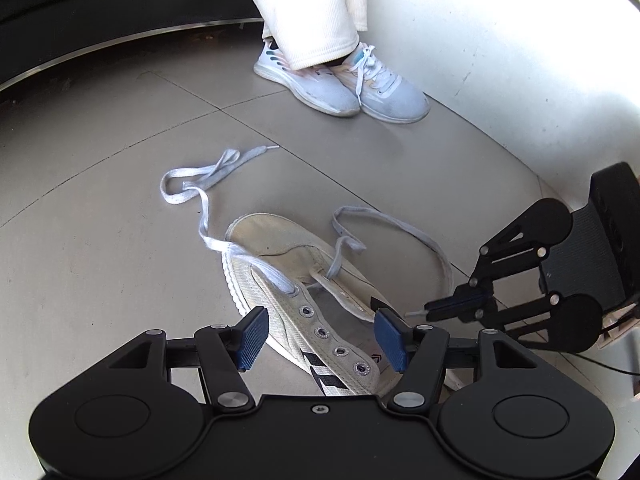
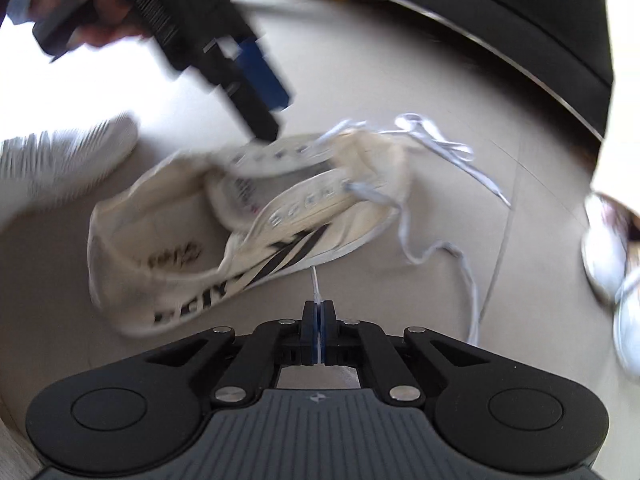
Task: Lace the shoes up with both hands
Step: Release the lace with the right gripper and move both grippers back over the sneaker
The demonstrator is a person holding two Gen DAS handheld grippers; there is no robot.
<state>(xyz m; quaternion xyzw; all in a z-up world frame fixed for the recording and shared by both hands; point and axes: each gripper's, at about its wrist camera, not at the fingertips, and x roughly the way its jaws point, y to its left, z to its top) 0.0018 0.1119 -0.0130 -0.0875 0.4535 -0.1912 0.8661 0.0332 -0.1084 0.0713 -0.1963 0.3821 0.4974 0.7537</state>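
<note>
A cream canvas shoe point(image 1: 304, 276) with black stripes lies on the tiled floor, its white lace point(image 1: 192, 196) threaded through the lowest eyelets only. My left gripper point(image 1: 322, 338) is open, its blue pads point(image 1: 252, 338) standing either side of the eyelet flap without pressing it. At the right, my right gripper point(image 1: 430, 306) is shut on the lace's tip. In the blurred right wrist view, the right gripper point(image 2: 319, 312) pinches that thin tip point(image 2: 315, 280), the shoe point(image 2: 180, 240) lies ahead, and the left gripper point(image 2: 272, 108) hovers over its eyelets.
A person's feet in pale sneakers point(image 1: 340, 84) and white trousers stand just beyond the shoe. A dark curved base with a metal rim point(image 1: 100, 44) runs along the back left; a white wall point(image 1: 500, 60) rises at the right. Another white shoe point(image 2: 68, 152) lies nearby.
</note>
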